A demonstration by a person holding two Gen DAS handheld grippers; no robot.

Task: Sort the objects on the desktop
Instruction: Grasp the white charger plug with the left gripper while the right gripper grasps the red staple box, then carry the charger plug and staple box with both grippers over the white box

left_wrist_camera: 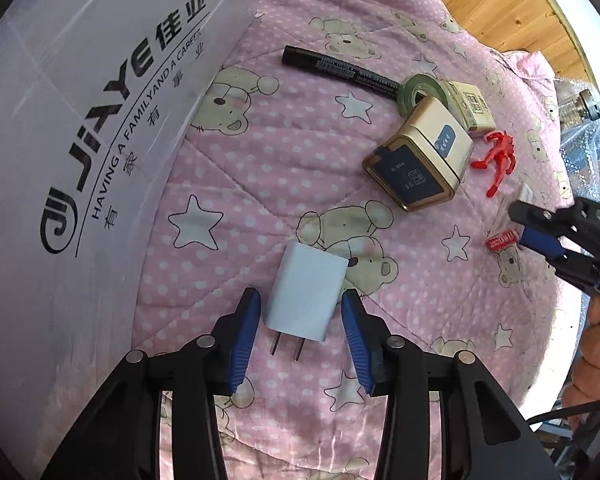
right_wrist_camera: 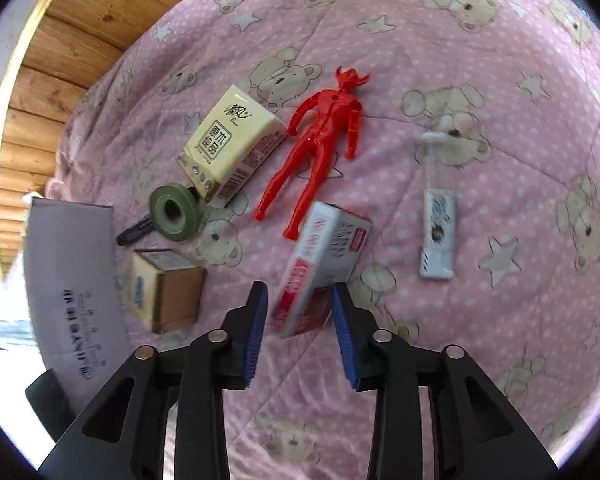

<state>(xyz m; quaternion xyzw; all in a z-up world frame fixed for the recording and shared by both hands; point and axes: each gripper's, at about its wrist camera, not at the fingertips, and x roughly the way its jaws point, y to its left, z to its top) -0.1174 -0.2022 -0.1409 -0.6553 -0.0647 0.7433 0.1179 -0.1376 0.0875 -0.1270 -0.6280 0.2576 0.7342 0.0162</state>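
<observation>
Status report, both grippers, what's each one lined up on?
Left gripper open, straddling white charger, flat on quilt. Right gripper open around red-and-white box. Nothing blocking either.

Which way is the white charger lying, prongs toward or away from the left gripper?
Toward it: the white charger lies flat on the quilt, prongs pointing back between the open fingers.

Pink quilted cloth (right_wrist_camera: 440, 60), white dots, beige bears, white stars. On it: glossy red plastic figure (right_wrist_camera: 320, 136); cream-yellow tissue pack (right_wrist_camera: 230, 142); olive-green tape roll (right_wrist_camera: 175, 213); pale blue-white plug adapter (left_wrist_camera: 304, 292).
</observation>
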